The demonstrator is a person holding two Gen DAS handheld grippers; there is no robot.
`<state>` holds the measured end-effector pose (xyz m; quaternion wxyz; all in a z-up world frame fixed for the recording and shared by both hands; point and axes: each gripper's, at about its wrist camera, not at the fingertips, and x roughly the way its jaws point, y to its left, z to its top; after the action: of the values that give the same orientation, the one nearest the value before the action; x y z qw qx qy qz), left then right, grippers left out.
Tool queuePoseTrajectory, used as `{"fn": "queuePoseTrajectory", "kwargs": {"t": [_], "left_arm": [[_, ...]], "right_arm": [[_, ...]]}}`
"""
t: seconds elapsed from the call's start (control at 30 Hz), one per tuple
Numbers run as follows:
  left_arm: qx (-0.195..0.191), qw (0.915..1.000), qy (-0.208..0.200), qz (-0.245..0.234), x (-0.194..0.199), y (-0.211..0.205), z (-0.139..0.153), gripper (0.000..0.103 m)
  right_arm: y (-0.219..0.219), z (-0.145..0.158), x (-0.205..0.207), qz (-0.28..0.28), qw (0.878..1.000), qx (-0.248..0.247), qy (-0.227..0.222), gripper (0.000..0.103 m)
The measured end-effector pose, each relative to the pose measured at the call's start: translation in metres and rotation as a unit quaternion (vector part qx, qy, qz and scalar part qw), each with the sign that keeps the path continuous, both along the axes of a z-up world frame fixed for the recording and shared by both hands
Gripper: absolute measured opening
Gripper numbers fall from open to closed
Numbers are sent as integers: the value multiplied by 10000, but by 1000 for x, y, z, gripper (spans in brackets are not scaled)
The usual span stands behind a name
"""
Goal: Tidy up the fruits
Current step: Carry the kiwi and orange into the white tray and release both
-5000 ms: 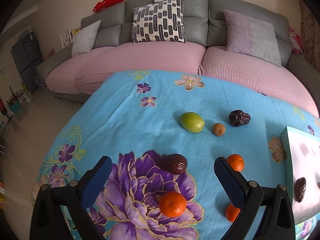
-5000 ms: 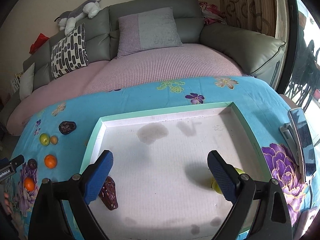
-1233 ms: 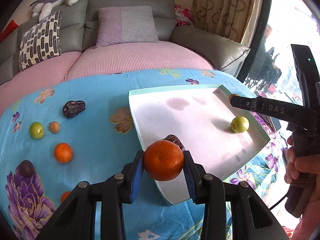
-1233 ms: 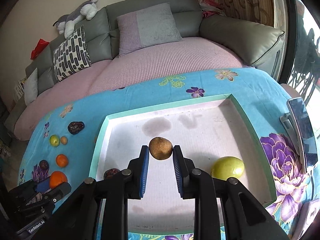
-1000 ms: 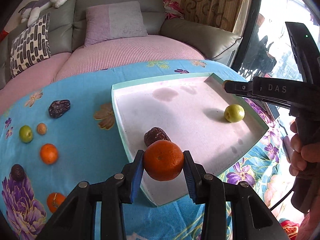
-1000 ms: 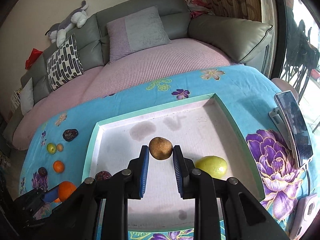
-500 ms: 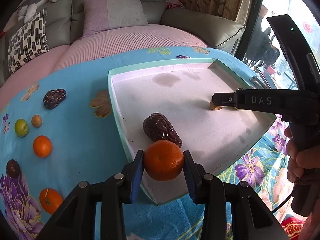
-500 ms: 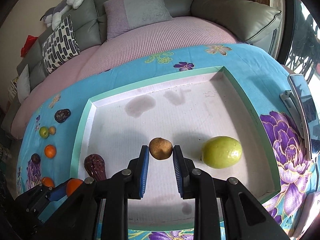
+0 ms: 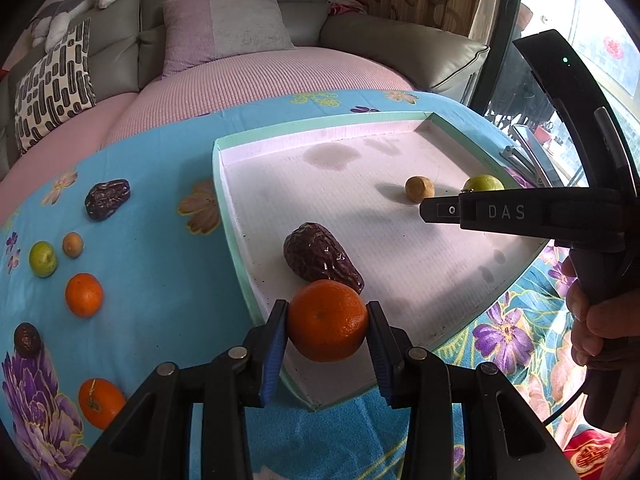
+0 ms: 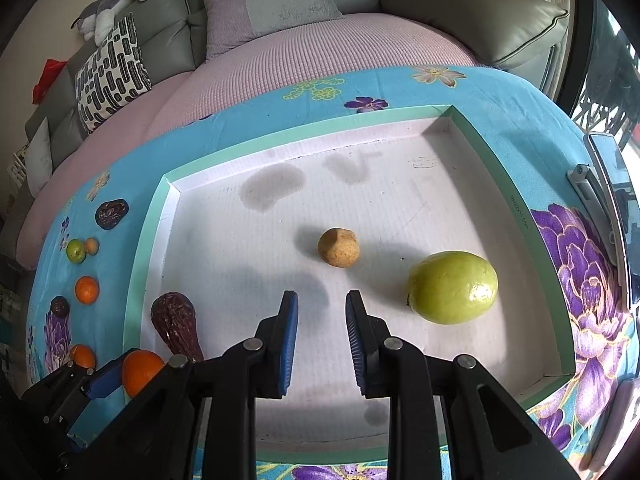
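Since half a second ago: the small brown fruit (image 10: 338, 247) has left the right tongs (image 10: 321, 312) and now lies on the white floor of the tray (image 10: 152, 216), in the middle of the right wrist picture.
Right tongs: open a little, with nothing between them, just below the brown fruit and not touching it.
Green fruit (image 10: 453, 287): in the tray too, at the right of that picture, beside the brown one.
Dark date (image 9: 322, 257): in the tray, near its left wall.
Left tongs (image 9: 328, 332): closed tight on the orange (image 9: 328, 320), held over the tray's near left corner, low in the middle of the left wrist picture, right by the date.
What it means: three fruits are in the tray, and I think the orange goes in next.
Still to move: two oranges (image 9: 84, 294), a little green fruit (image 9: 43, 259), a tiny brown one (image 9: 72, 244) and two dark dates (image 9: 107, 198) wait on the blue flowered table (image 9: 152, 240), at the left of the left wrist picture.
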<state>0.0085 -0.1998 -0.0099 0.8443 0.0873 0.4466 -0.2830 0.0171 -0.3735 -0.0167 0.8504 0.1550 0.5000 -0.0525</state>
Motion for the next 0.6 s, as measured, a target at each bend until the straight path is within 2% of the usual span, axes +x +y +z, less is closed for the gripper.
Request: {"fn": "queuePoseTrajectory", "kwargs": {"t": [0.6], "left_arm": [[-22,10000,77,-26,2,2,1,44]], "right_arm": [[2,-11,6,52,9997,-87,219,26]]}}
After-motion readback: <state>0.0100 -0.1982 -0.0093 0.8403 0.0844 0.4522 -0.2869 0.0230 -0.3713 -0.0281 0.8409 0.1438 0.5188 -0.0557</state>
